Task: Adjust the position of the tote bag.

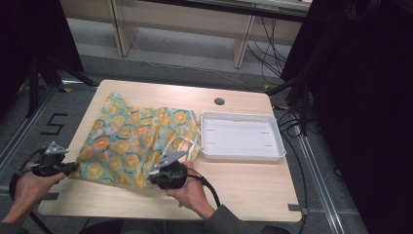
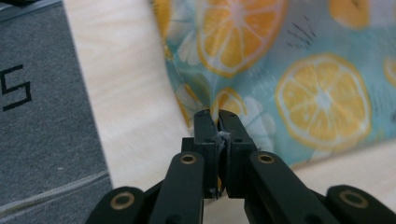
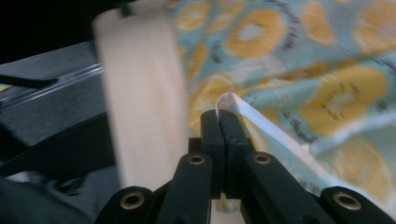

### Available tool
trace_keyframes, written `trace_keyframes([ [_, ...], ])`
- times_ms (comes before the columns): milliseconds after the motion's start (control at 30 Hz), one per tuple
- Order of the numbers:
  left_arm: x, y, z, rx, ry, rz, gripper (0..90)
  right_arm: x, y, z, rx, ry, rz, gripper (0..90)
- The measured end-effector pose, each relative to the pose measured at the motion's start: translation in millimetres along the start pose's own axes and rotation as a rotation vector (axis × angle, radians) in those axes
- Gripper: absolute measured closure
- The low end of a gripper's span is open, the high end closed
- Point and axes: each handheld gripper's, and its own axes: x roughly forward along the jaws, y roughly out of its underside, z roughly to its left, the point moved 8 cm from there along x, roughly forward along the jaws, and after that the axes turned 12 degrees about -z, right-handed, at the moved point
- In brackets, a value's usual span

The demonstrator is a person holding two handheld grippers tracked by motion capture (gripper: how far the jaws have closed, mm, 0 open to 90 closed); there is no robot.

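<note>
From above, one orange-slice printed cloth (image 1: 136, 144) lies rumpled on the wooden surface (image 1: 243, 183), just left of one white tray (image 1: 242, 135). Two hand-held grippers work at its near edge: the left hand-held gripper (image 1: 73, 168) at the cloth's left corner, the right hand-held gripper (image 1: 155, 178) at its near hem.

In the left gripper view, the left hand-held gripper (image 2: 215, 122) is clenched on the cloth (image 2: 299, 70) corner.

In the right gripper view, the right hand-held gripper (image 3: 219, 116) is clamped on the cloth's (image 3: 299, 60) white hem.
</note>
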Motion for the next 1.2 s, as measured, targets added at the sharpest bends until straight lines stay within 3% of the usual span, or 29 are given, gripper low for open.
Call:
trace_keyframes([
  [33, 0.0, 0.0, 0.0, 0.0, 0.0, 0.0, 86.7, 0.0, 0.0, 0.0, 0.0, 0.0, 0.0, 90.0],
  [67, 6.0, -6.4, 8.0, 0.016, -0.017, -0.009, 86.7, 6.0, -2.1, 20.4, -0.013, -0.043, -0.002, 90.0],
  [100, 6.0, -6.4, 8.0, 0.016, -0.017, -0.009, 86.8, 6.0, -2.1, 20.4, -0.013, -0.043, -0.002, 90.0],
  [167, 19.6, -13.7, 19.0, 0.01, -0.032, -0.031, 86.8, 19.3, -6.8, 42.4, -0.036, -0.091, 0.001, 90.0],
  [267, 31.0, -24.1, 30.4, 0.003, -0.043, -0.053, 86.9, 37.1, -9.7, 57.4, -0.051, -0.134, 0.016, 90.0],
  [300, 31.9, -25.7, 32.8, -0.021, -0.054, -0.024, 86.8, 43.6, -10.1, 62.7, -0.05, -0.157, 0.019, 90.0],
  [333, 36.5, -30.2, 36.0, -0.023, -0.057, -0.043, 86.7, 48.5, -9.9, 65.4, -0.046, -0.159, 0.029, 90.0],
  [367, 39.4, -34.5, 40.2, 0.003, -0.051, -0.042, 86.7, 54.4, -9.9, 68.2, -0.036, -0.165, 0.031, 90.0],
  [400, 46.4, -40.7, 44.2, 0.032, -0.038, -0.096, 86.5, 59.2, -10.2, 70.1, -0.035, -0.17, 0.036, 90.0],
  [500, 52.7, -45.0, 49.3, 0.063, -0.034, -0.102, 85.5, 68.7, -11.3, 74.2, -0.029, -0.176, 0.041, 87.4],
  [533, 48.8, -40.6, 45.6, -0.027, -0.062, -0.065, 84.3, 69.8, -11.3, 75.6, -0.012, -0.175, 0.045, 84.7],
  [633, 39.5, -42.9, 45.5, -0.084, -0.057, -0.087, 72.4, 67.2, -12.0, 73.8, 0.012, -0.173, 0.052, 71.4],
  [700, 27.9, -45.5, 43.0, -0.095, -0.065, -0.111, 59.5, 58.8, -13.6, 68.6, 0.008, -0.159, 0.061, 59.9],
  [767, 13.1, -49.0, 40.4, -0.069, -0.064, -0.134, 49.4, 46.1, -16.2, 63.0, 0.012, -0.164, 0.051, 52.8],
  [833, -2.9, -50.7, 34.7, -0.064, -0.084, -0.142, 42.2, 29.9, -18.1, 57.2, 0.027, -0.156, 0.055, 45.5],
  [867, -10.5, -50.5, 28.3, -0.094, -0.096, -0.147, 40.4, 22.0, -19.6, 53.4, 0.032, -0.149, 0.05, 43.9],
  [900, -10.5, -50.5, 28.3, -0.094, -0.096, -0.147, 39.6, 22.0, -19.6, 53.4, 0.032, -0.149, 0.05, 43.9],
  [933, -23.0, -46.3, 11.9, -0.083, -0.068, -0.132, 38.5, 3.7, -23.4, 41.0, 0.051, -0.119, 0.012, 41.0],
  [967, -25.9, -43.5, 2.3, -0.047, -0.034, -0.129, 37.9, -2.5, -24.4, 35.6, 0.059, -0.106, 0.001, 41.7],
  [1000, -28.1, -39.3, -9.7, -0.025, 0.003, -0.122, 37.4, -11.0, -25.5, 26.2, 0.061, -0.077, -0.012, 42.2],
  [1033, -29.4, -35.6, -20.0, 0.023, 0.044, -0.113, 37.3, -18.6, -26.8, 16.5, 0.084, -0.042, -0.03, 42.9],
  [1067, -31.7, -30.1, -33.9, -0.01, 0.06, -0.096, 37.3, -26.9, -27.2, 1.6, 0.062, 0.004, -0.037, 43.7],
  [1100, -31.7, -30.1, -33.9, -0.01, 0.06, -0.096, 37.4, -26.9, -27.2, 1.6, 0.062, 0.004, -0.037, 43.7],
  [1133, -36.1, -22.8, -56.4, -0.026, 0.09, -0.07, 38.2, -42.1, -26.6, -25.8, 0.058, 0.102, -0.047, 44.1],
  [1200, -37.8, -22.5, -74.2, -0.003, 0.13, -0.086, 39.4, -56.2, -22.8, -55.3, 0.039, 0.207, -0.04, 43.5],
])
